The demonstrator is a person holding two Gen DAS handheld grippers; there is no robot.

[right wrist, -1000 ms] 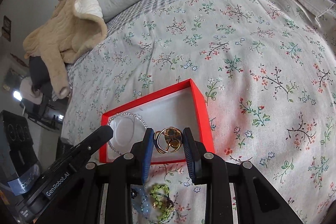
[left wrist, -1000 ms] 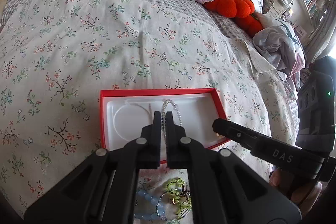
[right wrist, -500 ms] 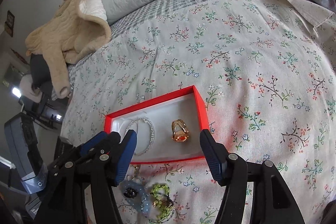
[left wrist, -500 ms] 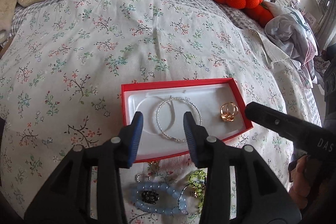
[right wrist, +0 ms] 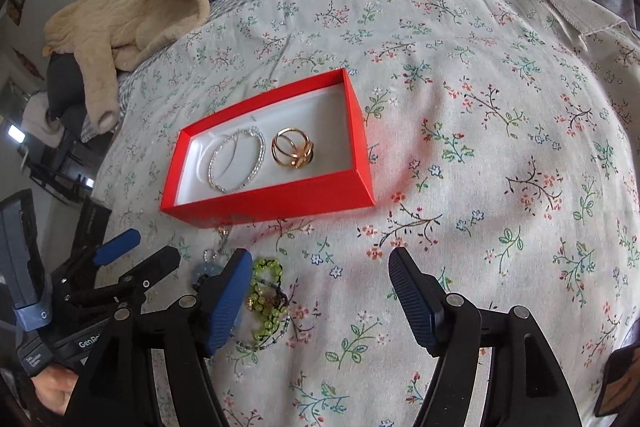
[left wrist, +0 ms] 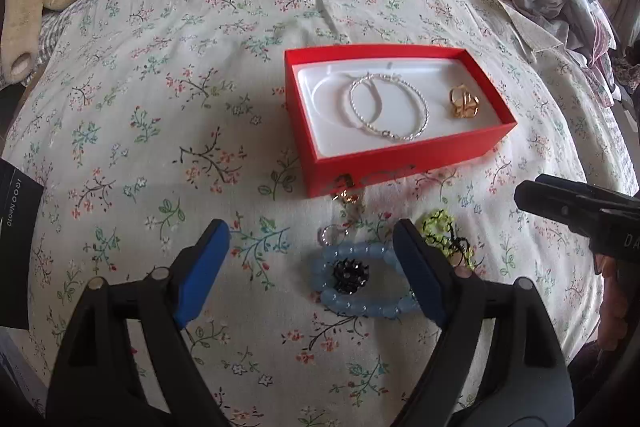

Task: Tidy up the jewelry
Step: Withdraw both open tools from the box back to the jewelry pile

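On the flowery bed [left wrist: 160,99], both claws, left [left wrist: 310,259] and right [right wrist: 320,291], gape wide. The blue bracelet [left wrist: 360,281] lies before the red box [left wrist: 400,155]. It looks light and floppy; pinch 1 bead.

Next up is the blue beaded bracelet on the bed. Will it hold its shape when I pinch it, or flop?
The blue beaded bracelet is strung round beads, so it probably sags into a loop. The beads look smooth, so the left gripper may slip; pinch across one strand. The black piece inside its loop might snag.
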